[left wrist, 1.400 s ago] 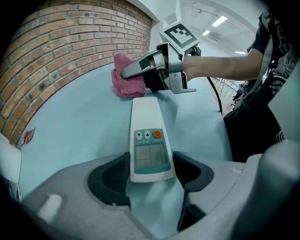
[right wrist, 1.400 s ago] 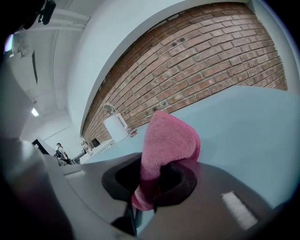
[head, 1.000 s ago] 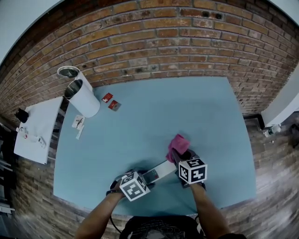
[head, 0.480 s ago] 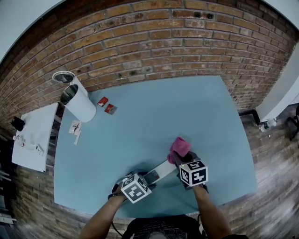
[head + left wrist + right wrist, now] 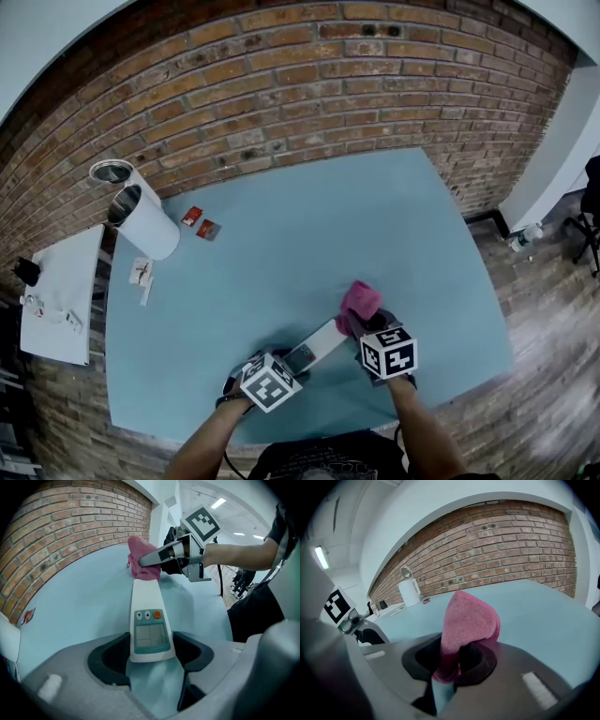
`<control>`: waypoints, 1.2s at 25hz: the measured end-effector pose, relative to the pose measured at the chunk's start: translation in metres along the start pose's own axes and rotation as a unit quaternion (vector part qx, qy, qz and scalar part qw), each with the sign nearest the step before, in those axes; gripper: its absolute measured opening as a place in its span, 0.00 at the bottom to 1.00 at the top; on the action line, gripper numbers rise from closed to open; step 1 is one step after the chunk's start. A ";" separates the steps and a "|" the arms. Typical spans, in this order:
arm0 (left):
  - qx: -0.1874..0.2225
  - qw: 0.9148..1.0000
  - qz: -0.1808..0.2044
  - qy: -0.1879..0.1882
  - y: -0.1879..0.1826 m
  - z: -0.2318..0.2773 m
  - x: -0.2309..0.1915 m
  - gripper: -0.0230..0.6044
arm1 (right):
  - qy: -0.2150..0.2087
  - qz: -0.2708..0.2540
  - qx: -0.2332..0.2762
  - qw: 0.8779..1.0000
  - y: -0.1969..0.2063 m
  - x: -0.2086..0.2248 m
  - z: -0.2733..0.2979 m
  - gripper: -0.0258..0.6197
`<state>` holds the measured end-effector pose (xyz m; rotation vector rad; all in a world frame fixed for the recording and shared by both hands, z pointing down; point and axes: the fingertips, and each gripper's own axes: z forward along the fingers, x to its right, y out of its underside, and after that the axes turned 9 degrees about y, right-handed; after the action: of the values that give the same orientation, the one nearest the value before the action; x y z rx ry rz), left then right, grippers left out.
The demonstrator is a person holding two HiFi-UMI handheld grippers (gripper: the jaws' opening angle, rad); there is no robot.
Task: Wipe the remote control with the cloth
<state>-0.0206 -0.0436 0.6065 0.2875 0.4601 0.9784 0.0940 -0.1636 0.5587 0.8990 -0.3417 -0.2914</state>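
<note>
Two holds near the table (image 5: 309, 216) edge: left gripper (image 5: 152, 652) clamps remote (image 5: 146, 599), right gripper (image 5: 452, 660) cloth (image 5: 469, 616).

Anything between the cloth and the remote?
Nothing visible. The right gripper holds the cloth right at the far end of the remote, apparently touching it; the left gripper clamps its near end.

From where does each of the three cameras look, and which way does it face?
Head view: on the person's head, facing down at the table; both forearms, the left hand-held gripper and right hand-held gripper show.
Left gripper view: on the left one, facing along the remote control toward the cloth; the right forearm shows.
Right gripper view: on the right one, facing the brick wall.
All share the cloth.
</note>
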 end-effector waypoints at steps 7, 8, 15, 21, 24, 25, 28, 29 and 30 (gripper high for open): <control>0.001 1.000 0.001 0.000 0.000 -0.001 -0.001 0.50 | 0.017 0.014 0.003 1.000 0.009 0.007 -0.014 0.14; 0.001 1.000 0.001 0.000 0.001 -0.001 -0.001 0.50 | 0.018 0.015 0.003 1.000 0.010 0.007 -0.016 0.14; 0.002 1.000 0.001 0.000 -0.001 0.000 0.000 0.50 | 0.021 0.019 0.004 1.000 0.016 0.006 -0.030 0.14; 0.004 1.000 0.001 0.000 -0.001 0.000 0.001 0.50 | -0.002 -0.001 0.004 1.000 0.025 -0.003 -0.041 0.14; 0.004 1.000 0.000 0.001 -0.001 0.000 0.001 0.50 | -0.021 -0.011 0.001 1.000 0.031 -0.010 -0.045 0.14; 0.004 1.000 0.000 0.001 -0.001 0.000 0.001 0.50 | -0.028 -0.014 0.001 1.000 0.032 -0.013 -0.047 0.14; 0.004 1.000 -0.001 0.000 -0.001 0.000 0.001 0.50 | -0.049 -0.026 0.001 0.998 0.036 -0.022 -0.049 0.14; 0.004 1.000 -0.002 0.000 -0.001 0.000 0.001 0.50 | -0.055 -0.029 0.001 0.998 0.037 -0.026 -0.050 0.14; 0.004 1.000 -0.002 -0.001 -0.001 0.000 0.001 0.50 | -0.061 -0.031 0.000 0.998 0.037 -0.029 -0.051 0.14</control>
<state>-0.0190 -0.0434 0.6058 0.2933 0.4628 0.9720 0.0924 -0.0945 0.5548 0.8958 -0.4259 -0.4048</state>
